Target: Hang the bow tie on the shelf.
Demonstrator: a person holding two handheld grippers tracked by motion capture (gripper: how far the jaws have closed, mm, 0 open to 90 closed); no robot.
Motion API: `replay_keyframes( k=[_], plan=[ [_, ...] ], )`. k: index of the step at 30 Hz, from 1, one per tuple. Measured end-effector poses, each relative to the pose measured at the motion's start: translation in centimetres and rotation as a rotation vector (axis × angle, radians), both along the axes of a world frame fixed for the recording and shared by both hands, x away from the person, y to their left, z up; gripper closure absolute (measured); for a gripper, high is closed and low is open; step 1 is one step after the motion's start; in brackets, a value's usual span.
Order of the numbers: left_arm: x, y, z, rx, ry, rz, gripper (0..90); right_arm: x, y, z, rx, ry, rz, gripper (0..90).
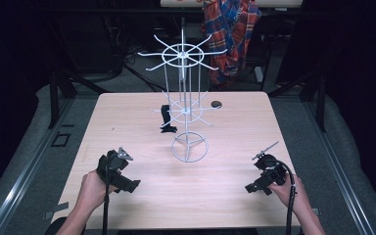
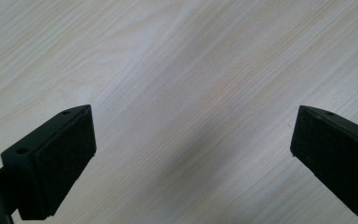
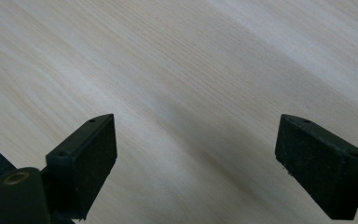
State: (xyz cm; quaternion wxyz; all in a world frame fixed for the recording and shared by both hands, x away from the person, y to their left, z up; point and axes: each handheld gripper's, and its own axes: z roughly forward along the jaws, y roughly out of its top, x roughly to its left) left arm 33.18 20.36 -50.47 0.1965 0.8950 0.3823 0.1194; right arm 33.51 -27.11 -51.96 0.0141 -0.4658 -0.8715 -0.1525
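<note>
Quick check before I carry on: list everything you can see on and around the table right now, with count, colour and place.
Wire rack: one, white, two tiers of spokes on a ring base, centre of the table.
Black item: one, hanging from the rack's lower tier on its left side; what it is I cannot tell.
Dark round spot: one, on the table right of the rack.
Table: one, light wood.
Plaid cloth: one, red and blue, hanging behind the table.
Left gripper: one, black, near left, jaws wide open over bare wood.
Right gripper: one, black, near right, jaws open, nothing held.
</note>
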Motion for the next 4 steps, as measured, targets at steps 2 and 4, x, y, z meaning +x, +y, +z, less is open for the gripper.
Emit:
replay_keyframes(
  k=[2, 4],
  plan=[
    [0.18, 0.04, -0.04, -0.006, 0.007, -0.005, 0.0, -0.12, 0.06, -0.05, 0.009, -0.013, -0.015, 11.4],
    [0.33, 0.03, -0.02, -0.01, 0.005, -0.009, 0.0, 0.09, -0.14, -0.02, 0.008, -0.003, 0.012, 11.0]
  ],
)
